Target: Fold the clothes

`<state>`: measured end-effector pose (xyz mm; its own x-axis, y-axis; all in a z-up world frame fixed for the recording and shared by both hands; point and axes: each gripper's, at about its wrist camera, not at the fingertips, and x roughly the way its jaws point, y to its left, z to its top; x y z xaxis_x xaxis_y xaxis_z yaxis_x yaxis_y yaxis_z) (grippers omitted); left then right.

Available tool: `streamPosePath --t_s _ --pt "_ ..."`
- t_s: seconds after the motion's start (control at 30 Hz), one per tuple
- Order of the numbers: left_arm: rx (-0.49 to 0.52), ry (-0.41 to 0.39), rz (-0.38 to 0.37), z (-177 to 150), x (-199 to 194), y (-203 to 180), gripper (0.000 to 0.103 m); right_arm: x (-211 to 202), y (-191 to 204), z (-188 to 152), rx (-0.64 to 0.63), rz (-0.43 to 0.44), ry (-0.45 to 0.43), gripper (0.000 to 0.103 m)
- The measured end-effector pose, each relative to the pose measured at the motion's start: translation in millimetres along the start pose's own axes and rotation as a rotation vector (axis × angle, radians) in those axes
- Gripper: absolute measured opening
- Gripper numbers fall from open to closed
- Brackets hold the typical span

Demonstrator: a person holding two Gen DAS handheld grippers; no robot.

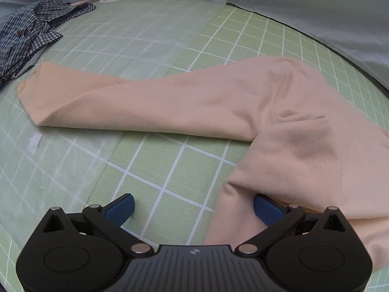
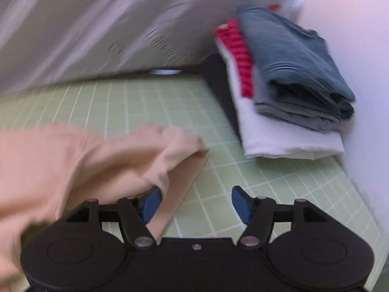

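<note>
Peach garment [image 1: 218, 102] lies spread on the green grid mat [image 1: 170, 182] on the counter — a long sleeve runs away to the left in the left wrist view, cuff end near the checked shirt [image 1: 31, 31] bunched at the far left, body of the garment off to the right. Left tongs [image 1: 194, 210] stand wide, nothing pinched; their right pad [image 1: 266, 209] is tucked just under or against a lower fold of the peach cloth, left pad [image 1: 122, 206] over bare mat. So the cloth lies right of the left tongs' centre line, sleeve axis roughly crosswise to the fingers. Right wrist view is blurred: right tongs [image 2: 195, 204] also wide, holding nothing; the peach cloth [image 2: 97, 160] sits to their left, a bunched corner touching or draped on the left pad [image 2: 150, 204], bare mat between the pads. Stack of folded clothes [image 2: 287, 85] — blue on top, red-striped and white under it — sits well apart at far right. Judgement: each tool must shift inward toward the garment to get an edge between its pads; the left one looks nearer to a grip on the hem fold, and the sleeve probably wants folding across the body.
</note>
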<state>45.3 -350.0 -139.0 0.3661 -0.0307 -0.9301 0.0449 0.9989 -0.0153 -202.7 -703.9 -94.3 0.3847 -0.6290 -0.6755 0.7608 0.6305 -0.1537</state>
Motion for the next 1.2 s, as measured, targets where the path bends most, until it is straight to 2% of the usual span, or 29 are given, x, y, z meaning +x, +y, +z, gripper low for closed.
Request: streamPosePath --t_s 0.07,0.17,0.27,0.33,0.47,0.53,0.6,0.77,0.9,0.97,1.07,1.2 --pt "0.001 0.002 0.001 1 0 0 0.103 -1 0 10 0.052 0.012 -0.03 0.066" --pt "0.004 0.005 0.0 1 1 1 0.103 -1 5 29 0.058 0.039 -0.087 0.066" --pt "0.005 0.001 -0.001 1 1 2 0.103 -3 3 44 0.096 0.088 -0.09 0.071" --pt "0.005 -0.004 0.0 0 1 2 0.103 4 1 48 0.086 0.132 0.0 0.08" --pt "0.002 -0.016 0.004 -2 1 0 0.103 20 -6 31 0.08 0.111 0.143 0.076" --pt "0.0 -0.019 0.006 -3 0 -1 0.103 19 -14 24 0.102 0.092 0.164 0.075" --pt "-0.002 -0.018 0.007 -2 1 -1 0.103 12 -25 23 0.139 0.073 0.138 0.076" --pt "-0.003 -0.01 0.01 1 2 -1 0.103 1 -40 40 0.175 0.026 0.004 0.083" --pt "-0.002 -0.006 0.009 1 2 -1 0.103 15 -30 64 0.146 0.096 -0.041 0.082" --pt "-0.003 -0.007 0.009 1 2 0 0.103 31 -17 77 0.114 0.163 -0.047 0.082" --pt "-0.003 -0.01 0.009 0 2 -1 0.103 72 -2 91 0.137 0.198 0.032 0.082" --pt "-0.003 -0.015 0.009 -1 2 0 0.103 123 21 91 0.092 0.175 0.171 0.082"
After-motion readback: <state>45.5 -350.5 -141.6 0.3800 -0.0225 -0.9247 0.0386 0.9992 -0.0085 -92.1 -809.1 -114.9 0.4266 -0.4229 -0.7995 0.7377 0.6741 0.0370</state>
